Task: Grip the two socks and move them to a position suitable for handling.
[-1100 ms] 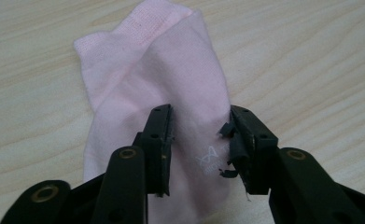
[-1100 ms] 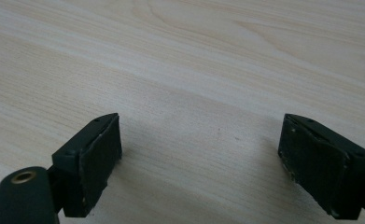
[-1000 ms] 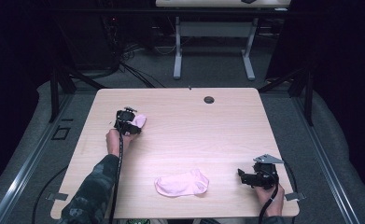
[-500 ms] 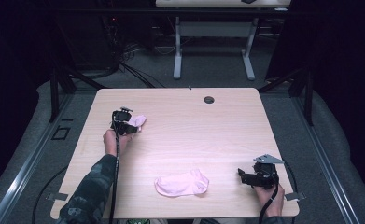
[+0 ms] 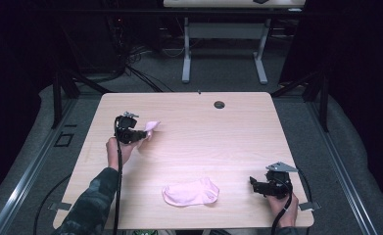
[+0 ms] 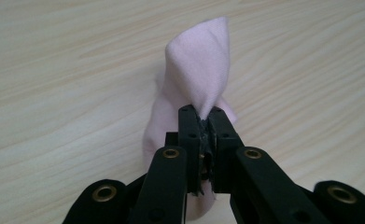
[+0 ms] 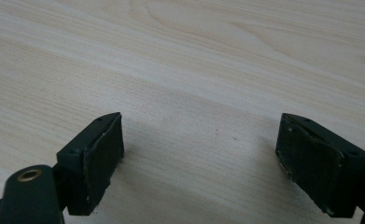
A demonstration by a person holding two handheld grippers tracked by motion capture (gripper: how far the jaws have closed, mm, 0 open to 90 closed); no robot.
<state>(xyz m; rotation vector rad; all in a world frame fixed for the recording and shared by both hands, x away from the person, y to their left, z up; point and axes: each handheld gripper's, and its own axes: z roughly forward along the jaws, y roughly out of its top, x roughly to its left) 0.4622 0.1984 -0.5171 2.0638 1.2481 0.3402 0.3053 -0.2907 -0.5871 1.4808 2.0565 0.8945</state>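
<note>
The tabletop (image 5: 238,132) carried two pink socks, well apart. One sock (image 5: 191,191) lay flat near the front edge, about mid-width, untouched, with nothing on or around it. The other sock (image 5: 151,128) sat toward the far left and was already picked up at one end: the left tongs (image 5: 141,134) had just been closing and were pinched tight on a fold of the fabric. In the left gripper view the left tongs (image 6: 202,122) gripped that sock (image 6: 200,70) with a peak of cloth standing up above the jaws and the rest hanging toward the wood, so it looked partly lifted, not fully clear. The right tongs (image 5: 255,185) rested near the front right corner, jaws spread wide with only bare wood between them in the right gripper view (image 7: 199,140), holding nothing. Judgement: grasp step done on one sock; carrying it over to the flat sock and pairing or stacking them was still left, and the right hand had not started.
</note>
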